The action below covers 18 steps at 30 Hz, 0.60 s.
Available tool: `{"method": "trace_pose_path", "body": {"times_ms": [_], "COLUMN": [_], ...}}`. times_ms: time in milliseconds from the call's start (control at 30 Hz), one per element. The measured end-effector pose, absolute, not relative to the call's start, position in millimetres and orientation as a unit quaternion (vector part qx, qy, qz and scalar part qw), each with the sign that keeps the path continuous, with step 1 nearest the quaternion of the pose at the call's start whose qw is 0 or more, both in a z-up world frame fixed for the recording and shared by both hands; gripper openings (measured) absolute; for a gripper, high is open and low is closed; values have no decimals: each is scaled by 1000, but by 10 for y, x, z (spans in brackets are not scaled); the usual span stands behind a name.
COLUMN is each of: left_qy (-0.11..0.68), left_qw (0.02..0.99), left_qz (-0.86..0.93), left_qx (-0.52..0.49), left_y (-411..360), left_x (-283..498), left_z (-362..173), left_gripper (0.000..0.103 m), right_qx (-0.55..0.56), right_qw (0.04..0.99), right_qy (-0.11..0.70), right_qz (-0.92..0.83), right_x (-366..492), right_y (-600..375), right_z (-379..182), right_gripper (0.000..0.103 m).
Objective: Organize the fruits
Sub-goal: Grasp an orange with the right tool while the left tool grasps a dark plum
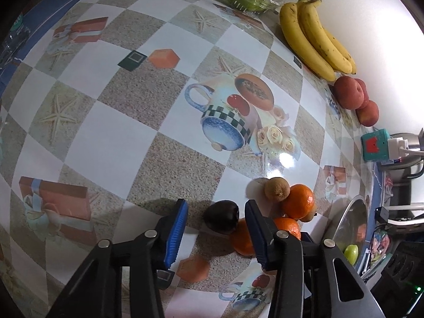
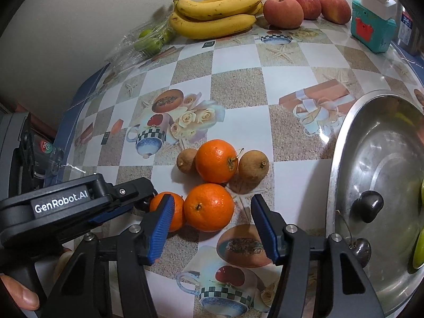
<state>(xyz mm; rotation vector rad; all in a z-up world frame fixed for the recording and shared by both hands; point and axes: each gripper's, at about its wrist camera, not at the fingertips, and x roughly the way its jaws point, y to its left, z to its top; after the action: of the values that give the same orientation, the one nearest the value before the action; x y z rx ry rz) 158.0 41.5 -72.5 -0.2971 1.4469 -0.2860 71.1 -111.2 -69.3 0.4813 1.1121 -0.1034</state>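
My left gripper (image 1: 216,232) points down at a dark, avocado-like fruit (image 1: 222,216). The fruit lies between its blue pads (image 1: 176,234), which stand apart from it. To the right lie oranges (image 1: 298,201) and a brown fruit (image 1: 277,188). My right gripper (image 2: 213,230) straddles one orange (image 2: 209,206), with a gap on both sides. A second orange (image 2: 169,209) lies partly behind its left finger. A third orange (image 2: 216,160) sits between two brown fruits (image 2: 253,168). The black housing of the left gripper (image 2: 66,206) reaches in from the left.
Bananas (image 2: 217,13), red apples (image 2: 283,12) and bagged green fruit (image 2: 148,41) line the wall. A steel bowl (image 2: 341,159) at the right holds a dark fruit, a cherry and green fruit. A teal power block (image 2: 371,31) stands at the back right. A thumb (image 2: 18,296) shows at the bottom left.
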Motion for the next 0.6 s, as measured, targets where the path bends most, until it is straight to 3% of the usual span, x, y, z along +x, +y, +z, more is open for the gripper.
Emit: {"method": "trace_pose_path", "body": {"times_ms": [133,367,467,600], "left_qy": [658,660,659,659], "left_qw": [730,725,727,727], "left_qz": [-127,-140,-139,-136], "left_qx": [-136,-139,-134,-137], "left_y": [425,400,388,405], "left_x": [1585,1579,1576,1580], "left_z": [-730,-742,-732,-740], "left_gripper": [48,34,33,29], "right_qx": [237,251,259,264], "right_qw": [818,815,813,810], "right_qy": [522,520,520,522], "right_qz": [-45,-41,-42,-44], "right_x": [694,687,674,670], "right_y": [-1130,-1141,-1169,-1197], "right_z": [-699,-702,-714,-733], "right_gripper": [60,56,56,50]}}
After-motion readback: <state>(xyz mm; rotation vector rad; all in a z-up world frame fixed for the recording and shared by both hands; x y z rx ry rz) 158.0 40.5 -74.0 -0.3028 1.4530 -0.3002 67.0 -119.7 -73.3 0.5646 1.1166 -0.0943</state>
